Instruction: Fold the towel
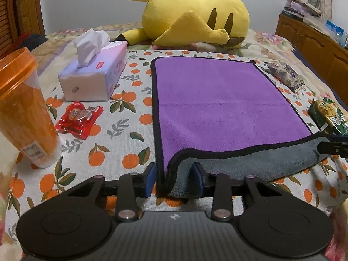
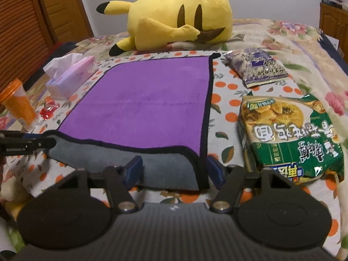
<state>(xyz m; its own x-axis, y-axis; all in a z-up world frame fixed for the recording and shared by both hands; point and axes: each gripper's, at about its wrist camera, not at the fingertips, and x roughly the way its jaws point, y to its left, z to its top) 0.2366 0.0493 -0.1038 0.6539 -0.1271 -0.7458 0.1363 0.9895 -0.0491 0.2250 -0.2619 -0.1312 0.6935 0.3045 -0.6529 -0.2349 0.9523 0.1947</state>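
A purple towel (image 1: 217, 100) with black trim and a grey underside lies flat on the orange-print sheet; it also shows in the right wrist view (image 2: 143, 100). Its near edge is turned up, grey side showing. My left gripper (image 1: 175, 176) is open, its blue pads on either side of the towel's near left corner. My right gripper (image 2: 174, 170) is open, its pads on either side of the near right corner. Each gripper shows at the edge of the other's view.
Left of the towel: a tissue box (image 1: 95, 76), a red candy packet (image 1: 79, 119), an orange cup (image 1: 24, 108). Right of it: a purple snack bag (image 2: 256, 67) and a green noodle pack (image 2: 291, 137). A yellow plush (image 1: 191, 19) lies behind.
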